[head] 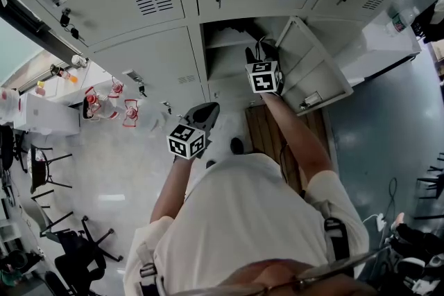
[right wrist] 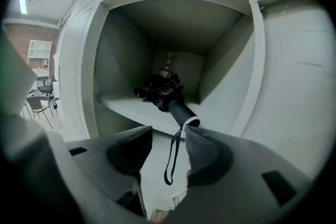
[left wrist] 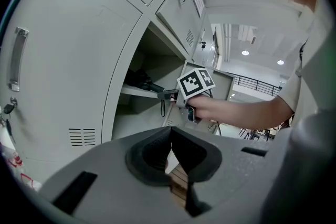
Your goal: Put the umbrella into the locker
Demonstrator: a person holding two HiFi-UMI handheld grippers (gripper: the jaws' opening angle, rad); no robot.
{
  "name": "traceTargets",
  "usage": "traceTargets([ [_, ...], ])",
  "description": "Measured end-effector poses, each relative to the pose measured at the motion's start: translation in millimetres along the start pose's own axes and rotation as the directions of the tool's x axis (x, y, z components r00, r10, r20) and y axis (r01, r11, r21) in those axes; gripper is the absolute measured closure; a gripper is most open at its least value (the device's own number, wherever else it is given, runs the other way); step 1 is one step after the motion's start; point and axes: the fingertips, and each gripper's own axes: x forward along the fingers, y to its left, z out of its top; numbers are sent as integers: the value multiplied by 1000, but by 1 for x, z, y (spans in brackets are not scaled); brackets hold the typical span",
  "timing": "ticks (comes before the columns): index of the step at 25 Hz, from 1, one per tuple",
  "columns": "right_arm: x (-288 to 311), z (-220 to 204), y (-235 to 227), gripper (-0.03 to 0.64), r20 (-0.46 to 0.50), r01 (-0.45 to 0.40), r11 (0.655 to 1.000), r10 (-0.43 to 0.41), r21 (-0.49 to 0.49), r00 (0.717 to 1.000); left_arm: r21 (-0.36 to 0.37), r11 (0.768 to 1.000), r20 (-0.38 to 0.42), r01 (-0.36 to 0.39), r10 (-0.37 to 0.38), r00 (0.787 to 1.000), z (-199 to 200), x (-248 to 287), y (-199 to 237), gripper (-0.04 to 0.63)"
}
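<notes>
Umbrella in locker, R hand outstretched

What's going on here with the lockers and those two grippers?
A person with a gripper in each hand stands at an open locker. A folded black umbrella lies on the locker's shelf, with its handle pointing outward and its wrist strap dangling over the edge. The right gripper sits just in front of the handle, jaws apart, gripping nothing. The left gripper is held off to the side, shut and empty. The locker door stands open.
</notes>
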Motion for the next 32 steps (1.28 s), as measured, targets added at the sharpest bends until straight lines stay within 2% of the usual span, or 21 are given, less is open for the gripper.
traceTargets([
  [6,10,5,2,405,6,-4,1000,4,-15,1000,-3,1000,6,-28,28,1000,1,-6,8,592],
  [11,17,15,26,396,19,-90,994,92,-61,996,-4,999,15,-41,41,999,4,-8,10,592],
  [18,20,19,48,394,14,-167,978,170,-124,985,-6,998,19,-60,60,998,4,-15,15,591],
  [32,-18,13,57,394,12,-158,976,161,-147,987,4,1000,21,-12,12,1000,-3,-29,-1,591],
])
